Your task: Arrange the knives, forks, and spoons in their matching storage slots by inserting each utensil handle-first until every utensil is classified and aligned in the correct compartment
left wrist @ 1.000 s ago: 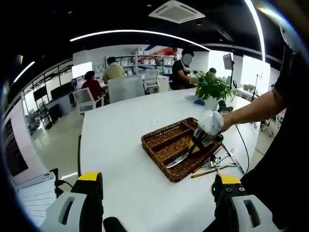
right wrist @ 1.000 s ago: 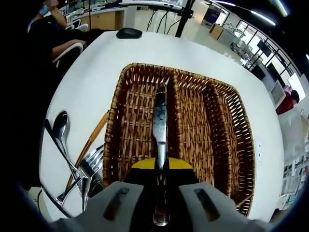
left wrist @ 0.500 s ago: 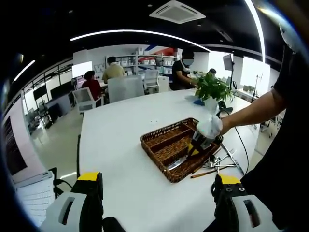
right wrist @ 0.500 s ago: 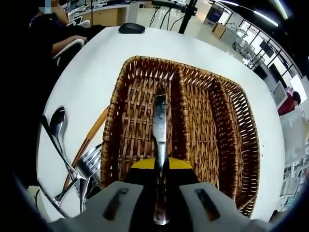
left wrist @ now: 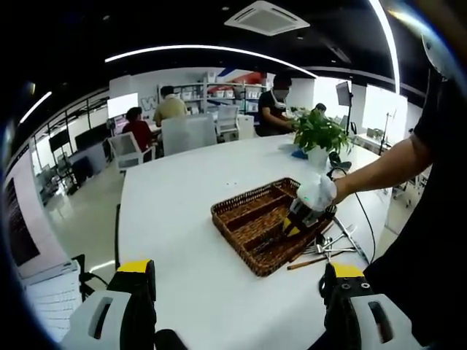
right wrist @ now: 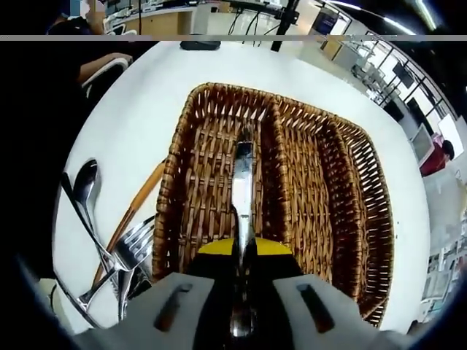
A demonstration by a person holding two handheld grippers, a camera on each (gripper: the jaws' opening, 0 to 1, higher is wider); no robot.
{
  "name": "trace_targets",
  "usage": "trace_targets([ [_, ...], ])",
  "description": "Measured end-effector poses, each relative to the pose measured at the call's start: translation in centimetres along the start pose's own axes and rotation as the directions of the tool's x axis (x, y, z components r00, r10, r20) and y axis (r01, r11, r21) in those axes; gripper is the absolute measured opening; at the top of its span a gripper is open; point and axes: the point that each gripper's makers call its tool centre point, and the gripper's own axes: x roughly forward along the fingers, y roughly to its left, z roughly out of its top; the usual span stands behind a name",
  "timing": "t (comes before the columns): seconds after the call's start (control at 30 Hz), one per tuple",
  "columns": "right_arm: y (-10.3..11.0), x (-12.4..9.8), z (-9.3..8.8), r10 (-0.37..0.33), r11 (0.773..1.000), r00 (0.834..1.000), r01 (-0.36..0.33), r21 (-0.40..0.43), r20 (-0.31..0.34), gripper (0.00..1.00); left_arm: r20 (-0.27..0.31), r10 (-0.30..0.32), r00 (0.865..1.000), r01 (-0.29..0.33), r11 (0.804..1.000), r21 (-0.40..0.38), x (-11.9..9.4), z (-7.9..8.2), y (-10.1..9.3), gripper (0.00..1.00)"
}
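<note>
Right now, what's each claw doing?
Left claw: open, holding nothing.
Right claw: shut on the knife, over the basket.

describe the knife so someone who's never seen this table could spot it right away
On the white table sits a brown woven wicker tray with three long compartments. Over the compartment nearest the loose cutlery, a silver metal knife points away from the right gripper. Unlike the spoon and forks outside the tray, it is clamped between fingers.

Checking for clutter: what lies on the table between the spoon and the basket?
In the right gripper view, forks and a wooden-handled utensil lie between spoon and basket.
</note>
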Motion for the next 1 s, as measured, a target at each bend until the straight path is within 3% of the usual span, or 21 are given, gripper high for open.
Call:
trace_targets([
  [0.1, -0.6, -1.0, 1.3, 0.006, 0.998, 0.999, -0.009, 0.067, 0.044, 0.09, 0.003, -0.001, 1.0, 0.001, 1.0, 0.002, 0.1, 0.1, 0.1, 1.0],
  [0.27, -1.1, -2.6, 3.1, -0.01, 0.995, 0.994, 0.0, 0.097, 0.106, 0.17, 0.01, -0.006, 1.0, 0.006, 1.0, 0.008, 0.3, 0.4, -0.1, 1.0],
  [0.37, -1.9, -3.4, 3.7, -0.055, 0.992, 0.989, 0.039, 0.122, 0.137, 0.39, 0.017, -0.011, 1.0, 0.011, 1.0, 0.014, 0.6, 0.8, -0.3, 1.0],
  [0.53, -2.8, -5.3, 3.7, -0.107, 0.979, 0.979, 0.074, 0.188, 0.171, 0.53, 0.027, -0.022, 0.999, 0.022, 0.999, 0.026, 0.9, 1.6, -1.2, 1.0],
  [0.7, -3.8, -7.8, 3.2, -0.182, 0.954, 0.963, 0.124, 0.275, 0.198, 0.57, 0.037, -0.033, 0.999, 0.031, 0.999, 0.039, 1.3, 2.3, -1.9, 1.0],
  [0.8, -4.6, -9.8, 2.9, -0.248, 0.924, 0.942, 0.162, 0.345, 0.224, 0.7, 0.049, -0.039, 0.998, 0.037, 0.998, 0.046, 1.5, 2.9, -2.5, 1.0],
  [0.9, -4.6, -11.5, 2.4, -0.281, 0.912, 0.932, 0.185, 0.365, 0.23, 0.75, 0.059, -0.043, 0.997, 0.04, 0.998, 0.051, 1.7, 3.2, -3.0, 1.0],
  [1.0, -4.5, -13.6, 1.9, -0.33, 0.885, 0.913, 0.212, 0.414, 0.238, 0.85, 0.078, -0.049, 0.996, 0.046, 0.998, 0.047, 1.9, 3.7, -3.6, 1.0],
])
